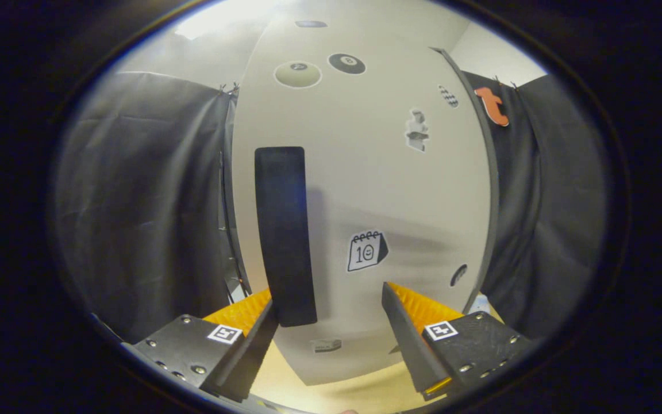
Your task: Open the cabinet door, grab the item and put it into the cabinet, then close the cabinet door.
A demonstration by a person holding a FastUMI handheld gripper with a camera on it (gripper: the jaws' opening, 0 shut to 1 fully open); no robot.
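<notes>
The white cabinet door [365, 190] stands shut right in front of me, its tall black handle [284, 236] near the door's left edge, stickers scattered over the panel, among them a calendar sticker [367, 251]. My gripper [331, 313] is spread wide and holds nothing; my left finger [250, 339] sits just beside the handle's lower end, whether touching I cannot tell. Pale tabletop [331, 394] lies below the door.

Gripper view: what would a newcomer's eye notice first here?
First the white cabinet door, closed, just ahead of the tongs. Its tall black handle stands beside the left finger, with the open fingers not gripping it. Stickers dot the door: a calendar sticker beyond the right finger and two billiard-ball stickers near the top.
</notes>
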